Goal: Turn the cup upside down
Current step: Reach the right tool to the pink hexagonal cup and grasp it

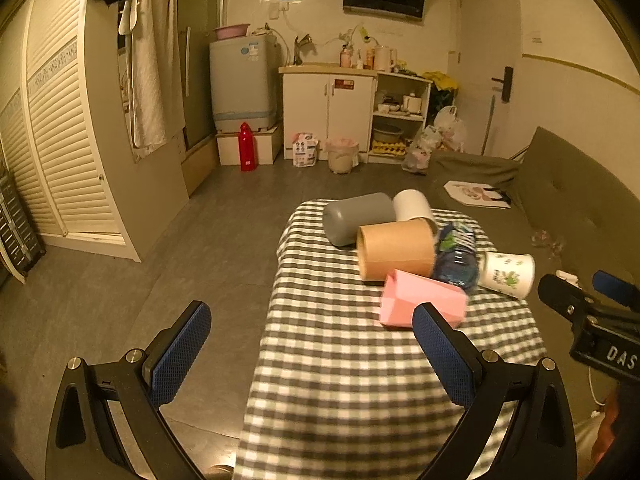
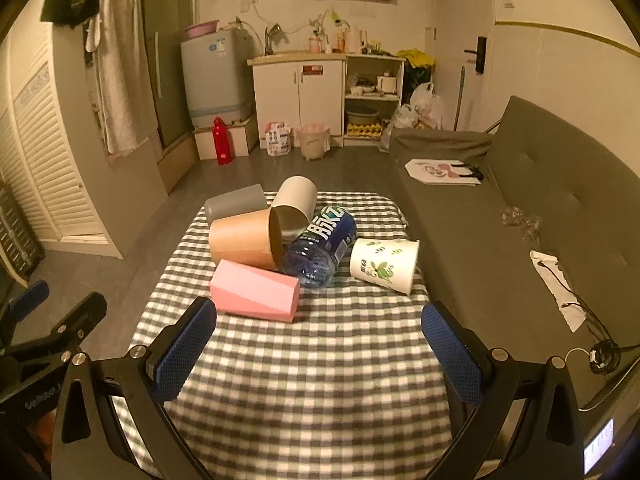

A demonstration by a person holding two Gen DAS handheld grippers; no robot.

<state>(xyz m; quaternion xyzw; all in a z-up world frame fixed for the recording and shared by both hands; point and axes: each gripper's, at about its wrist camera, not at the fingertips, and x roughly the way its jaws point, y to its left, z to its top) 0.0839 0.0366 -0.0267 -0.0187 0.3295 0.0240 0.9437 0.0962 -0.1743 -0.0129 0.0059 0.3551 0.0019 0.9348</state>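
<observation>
Pink cup (image 2: 254, 290) lies on its side just beyond the right gripper's (image 2: 320, 344) spread fingers (image 2: 185, 350).

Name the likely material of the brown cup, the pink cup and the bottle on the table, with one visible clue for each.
Brown cup: probably kraft paper or card; matte tan wall, thin rim.
Pink cup: likely moulded plastic; flat facets, even matte colour, though silicone cannot be ruled out.
Bottle: clear plastic, seemingly; see-through ribbed base, glossy blue printed label.
</observation>
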